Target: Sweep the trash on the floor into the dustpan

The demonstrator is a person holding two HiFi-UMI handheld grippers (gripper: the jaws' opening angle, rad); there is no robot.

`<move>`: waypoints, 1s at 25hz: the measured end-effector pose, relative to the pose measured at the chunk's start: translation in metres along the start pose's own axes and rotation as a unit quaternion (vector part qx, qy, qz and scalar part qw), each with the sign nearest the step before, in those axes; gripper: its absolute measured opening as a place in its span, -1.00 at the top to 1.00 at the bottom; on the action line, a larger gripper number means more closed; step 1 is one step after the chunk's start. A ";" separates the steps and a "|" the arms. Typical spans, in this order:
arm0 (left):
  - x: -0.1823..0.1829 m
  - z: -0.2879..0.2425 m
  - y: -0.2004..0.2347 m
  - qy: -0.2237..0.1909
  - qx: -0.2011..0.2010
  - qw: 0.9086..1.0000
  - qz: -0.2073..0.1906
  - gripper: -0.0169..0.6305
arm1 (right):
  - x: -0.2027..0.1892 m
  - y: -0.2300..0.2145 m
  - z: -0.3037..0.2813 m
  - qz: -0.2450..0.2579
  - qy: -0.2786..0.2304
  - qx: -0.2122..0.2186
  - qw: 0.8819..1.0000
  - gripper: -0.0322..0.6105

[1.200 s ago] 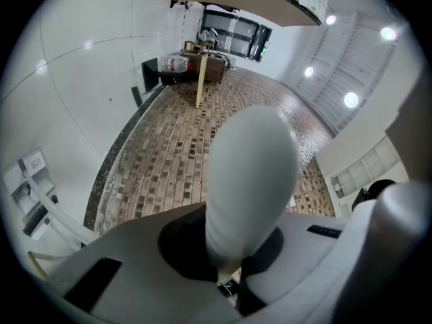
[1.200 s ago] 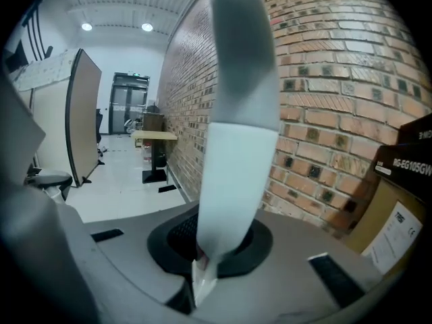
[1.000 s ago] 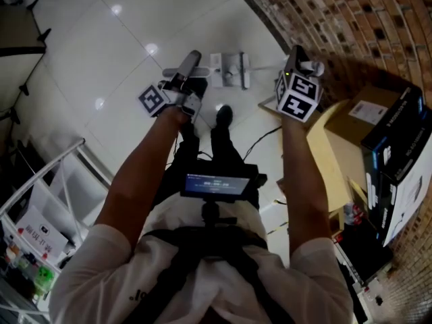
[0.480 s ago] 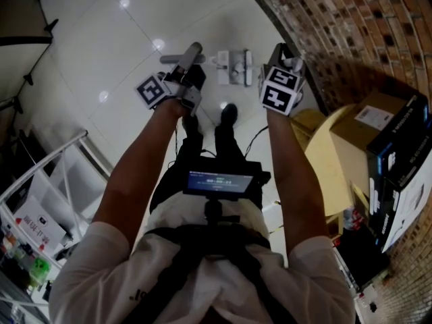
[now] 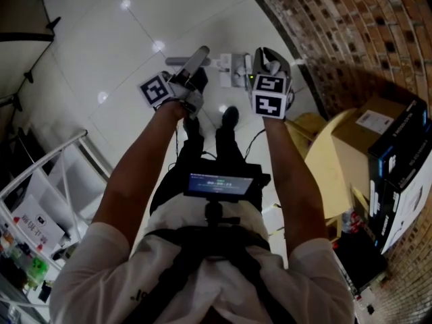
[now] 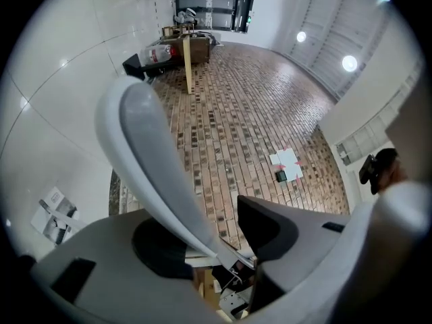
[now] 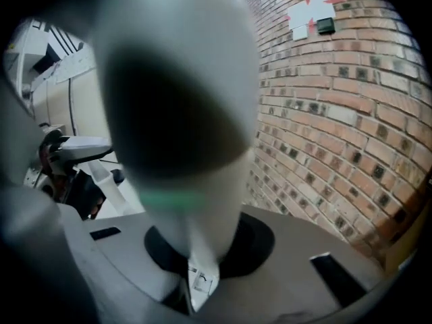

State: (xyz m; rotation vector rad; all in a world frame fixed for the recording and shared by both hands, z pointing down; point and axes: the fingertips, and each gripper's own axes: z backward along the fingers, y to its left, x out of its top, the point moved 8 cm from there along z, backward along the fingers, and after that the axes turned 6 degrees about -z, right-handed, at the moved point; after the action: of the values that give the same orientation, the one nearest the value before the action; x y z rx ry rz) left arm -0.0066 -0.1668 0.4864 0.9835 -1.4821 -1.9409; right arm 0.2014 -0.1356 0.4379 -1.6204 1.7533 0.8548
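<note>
My left gripper [image 5: 185, 57] hangs over the white tile floor. In the left gripper view its two grey fingers [image 6: 152, 160] stand well apart, having just been opening, with only brick wall between them. To its right, my right gripper [image 5: 268, 58] points down at the floor. One blurred finger [image 7: 182, 113] fills the right gripper view beside a narrow gap with nothing in it, and these jaws too have just been opening. A white-and-grey object [image 5: 233, 69] stands on the floor between the grippers. I cannot tell whether it is the dustpan. I can make out no trash.
A brick wall [image 5: 337, 39] curves along the right. Cardboard and dark boxes [image 5: 378, 120] and a pale round tabletop [image 5: 324, 160] stand at its foot. A white wire rack [image 5: 61, 174] is on the left. The person's black shoes [image 5: 229, 117] are just below the grippers.
The right gripper has moved left, away from the wall and closer to the left gripper. The left gripper has stayed about where it was, and its fingers have spread.
</note>
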 end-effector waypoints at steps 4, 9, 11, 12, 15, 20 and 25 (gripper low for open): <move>0.000 -0.003 -0.001 0.007 -0.009 1.000 0.000 0.37 | -0.002 0.024 0.001 0.009 -0.001 0.069 0.998 0.71; -0.001 -0.005 -0.002 0.012 -0.015 1.000 0.004 0.37 | 0.000 0.044 -0.004 0.031 -0.001 0.141 0.990 0.66; -0.002 -0.005 -0.002 0.015 -0.016 1.000 0.006 0.37 | 0.001 0.049 -0.006 0.028 0.008 0.181 0.983 0.54; -0.002 -0.006 -0.002 0.015 -0.017 1.000 0.007 0.37 | 0.001 0.051 -0.007 0.031 0.016 0.201 0.979 0.48; -0.003 -0.008 -0.002 0.016 -0.021 1.000 0.010 0.37 | 0.001 0.054 -0.011 0.049 0.039 0.250 0.966 0.39; -0.005 -0.010 -0.003 0.018 -0.021 0.999 0.017 0.37 | 0.000 0.053 -0.019 0.070 0.081 0.308 0.945 0.18; -0.005 -0.011 -0.003 0.027 -0.017 0.999 0.016 0.38 | -0.004 0.053 -0.025 0.133 0.116 0.331 0.927 0.18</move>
State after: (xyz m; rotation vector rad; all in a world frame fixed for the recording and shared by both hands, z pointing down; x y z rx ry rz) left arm 0.0054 -0.1685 0.4835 0.9840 -1.4227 -1.8967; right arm 0.1491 -0.1504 0.4595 -1.0731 2.1503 0.1249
